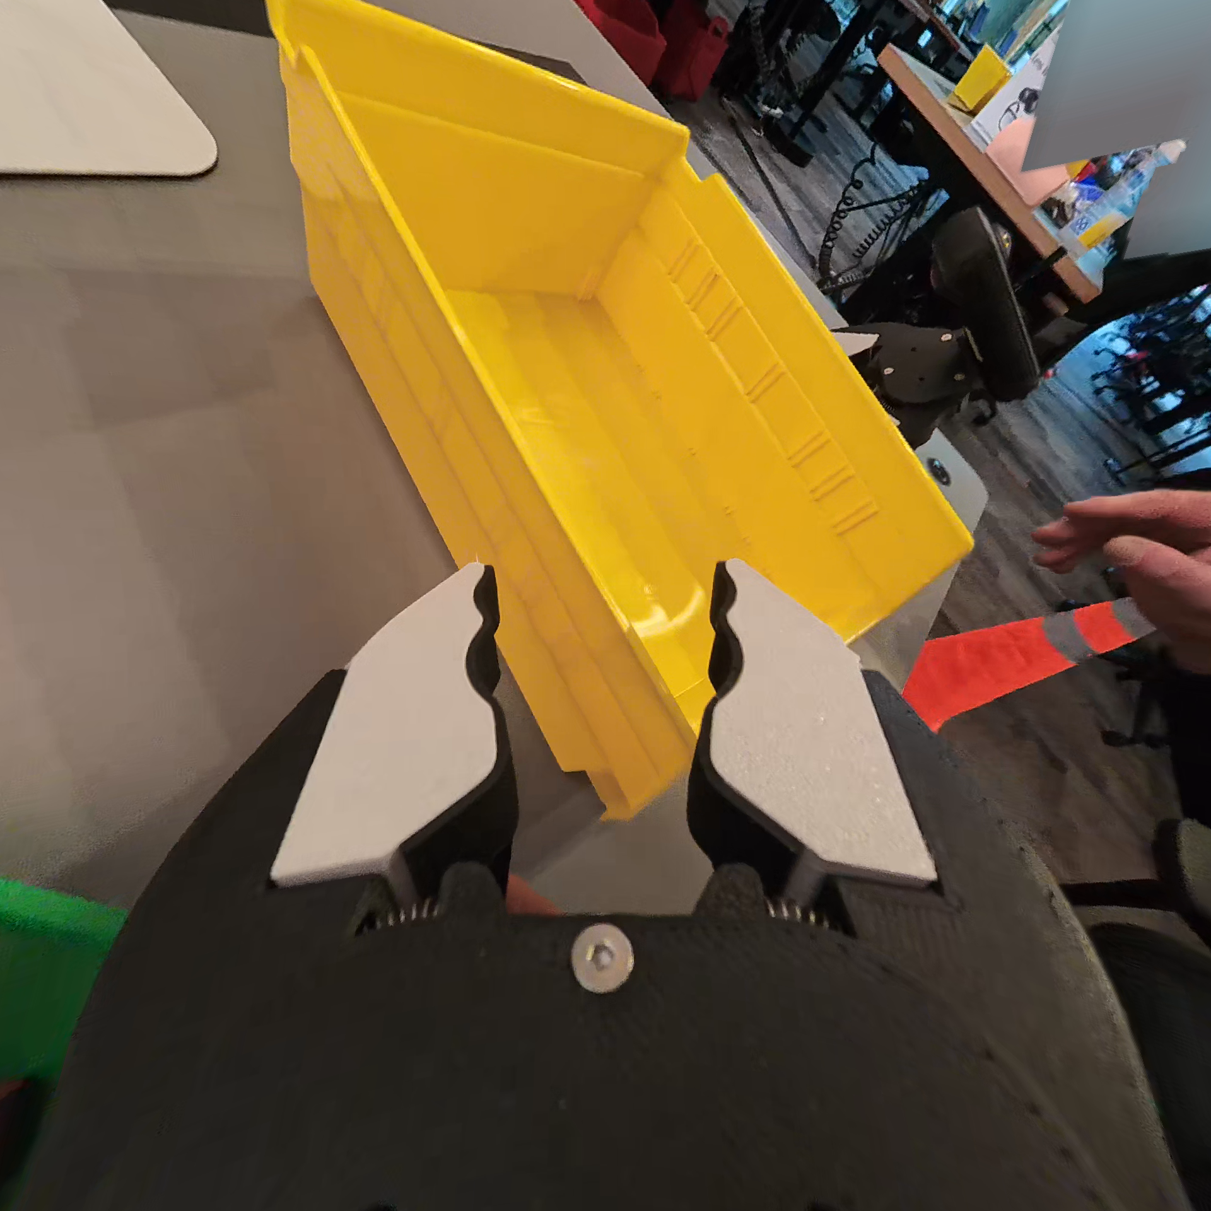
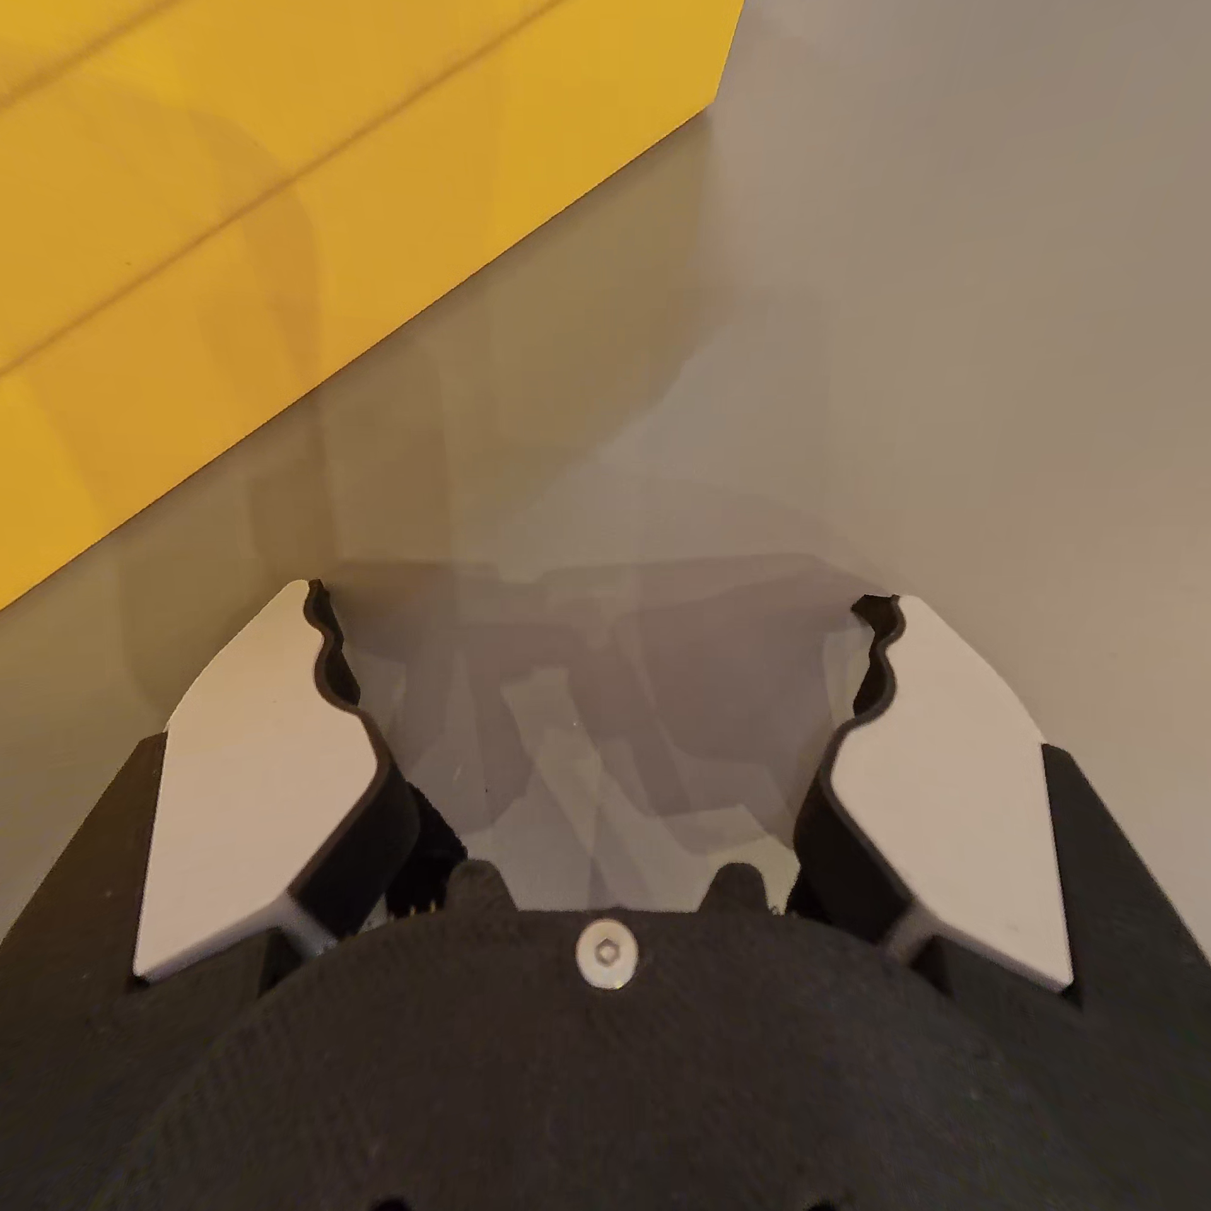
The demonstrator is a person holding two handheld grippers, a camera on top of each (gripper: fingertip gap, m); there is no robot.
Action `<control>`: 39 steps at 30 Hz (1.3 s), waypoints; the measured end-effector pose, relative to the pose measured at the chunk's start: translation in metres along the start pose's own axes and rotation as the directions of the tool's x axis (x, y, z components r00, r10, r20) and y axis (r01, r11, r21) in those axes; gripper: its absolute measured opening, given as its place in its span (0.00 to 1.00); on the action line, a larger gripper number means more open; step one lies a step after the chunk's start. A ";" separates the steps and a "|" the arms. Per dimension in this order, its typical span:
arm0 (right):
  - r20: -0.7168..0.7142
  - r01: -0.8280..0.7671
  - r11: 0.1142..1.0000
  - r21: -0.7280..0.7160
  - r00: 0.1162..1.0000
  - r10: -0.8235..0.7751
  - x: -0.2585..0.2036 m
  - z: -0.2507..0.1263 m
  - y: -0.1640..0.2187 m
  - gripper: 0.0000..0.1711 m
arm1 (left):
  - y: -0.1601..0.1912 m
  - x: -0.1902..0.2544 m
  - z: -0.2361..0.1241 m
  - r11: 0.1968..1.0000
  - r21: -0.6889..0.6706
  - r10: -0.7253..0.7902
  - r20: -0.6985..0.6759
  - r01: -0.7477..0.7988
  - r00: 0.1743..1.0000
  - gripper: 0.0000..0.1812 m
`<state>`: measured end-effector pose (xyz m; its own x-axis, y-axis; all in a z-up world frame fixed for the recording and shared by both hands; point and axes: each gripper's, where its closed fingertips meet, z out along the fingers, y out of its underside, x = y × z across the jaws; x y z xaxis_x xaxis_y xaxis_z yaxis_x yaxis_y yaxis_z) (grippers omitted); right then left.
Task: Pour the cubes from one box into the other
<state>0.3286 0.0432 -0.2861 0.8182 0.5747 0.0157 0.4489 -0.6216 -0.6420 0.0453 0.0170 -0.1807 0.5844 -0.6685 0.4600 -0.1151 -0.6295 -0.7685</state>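
Note:
A yellow box (image 1: pixel 590 406) stands on the grey table (image 1: pixel 164 459), near its right edge. I see no cubes inside it. My left gripper (image 1: pixel 603 576) is open, and the box's near left wall and corner show between its fingers. I cannot tell if they touch it. A green thing (image 1: pixel 39 950), perhaps the other box, shows at the lower left edge. My right gripper (image 2: pixel 596 590) is open and empty, low over the table (image 2: pixel 917 327). The yellow box's outer wall (image 2: pixel 262 229) is at its upper left. It may be the black part with a white tip beyond the box (image 1: pixel 911 367).
A white mat (image 1: pixel 85 85) lies at the table's far left. A person's bare hand (image 1: pixel 1147 557) hovers to the right, past the table edge. An orange and grey cone (image 1: pixel 1016 649) lies on the floor. Chairs and desks stand behind.

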 end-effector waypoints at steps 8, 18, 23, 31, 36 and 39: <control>0.000 0.000 1.000 0.000 1.000 0.000 0.000 0.000 0.000 0.83 | 0.025 0.007 -0.014 0.995 0.010 0.093 0.105 -0.095 0.990 0.35; 0.000 0.000 1.000 0.000 1.000 0.000 0.000 0.000 0.000 0.83 | 0.058 0.025 -0.021 0.987 -0.022 0.162 0.224 -0.161 0.961 0.35; 0.000 0.000 1.000 0.000 1.000 0.000 0.000 0.000 -0.001 0.83 | 0.053 0.039 -0.029 0.991 0.018 0.127 0.230 -0.134 0.965 0.35; 0.000 0.000 1.000 0.000 1.000 0.000 0.000 0.000 -0.001 0.83 | 0.050 0.041 -0.047 0.979 0.019 0.189 0.270 -0.201 0.944 0.34; 0.000 0.000 1.000 0.000 1.000 0.000 0.000 0.000 -0.001 0.83 | 0.058 0.029 -0.068 0.970 0.002 0.230 0.302 -0.242 0.925 0.35; 0.000 0.000 1.000 0.000 1.000 0.000 0.000 0.000 -0.001 0.83 | 0.062 0.025 -0.079 0.970 0.016 0.227 0.297 -0.243 0.927 0.38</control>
<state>0.3279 0.0437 -0.2858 0.8181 0.5748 0.0156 0.4489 -0.6215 -0.6420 -0.0106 -0.0699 -0.1816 0.7544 -0.6454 0.1197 -0.2405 -0.4415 -0.8644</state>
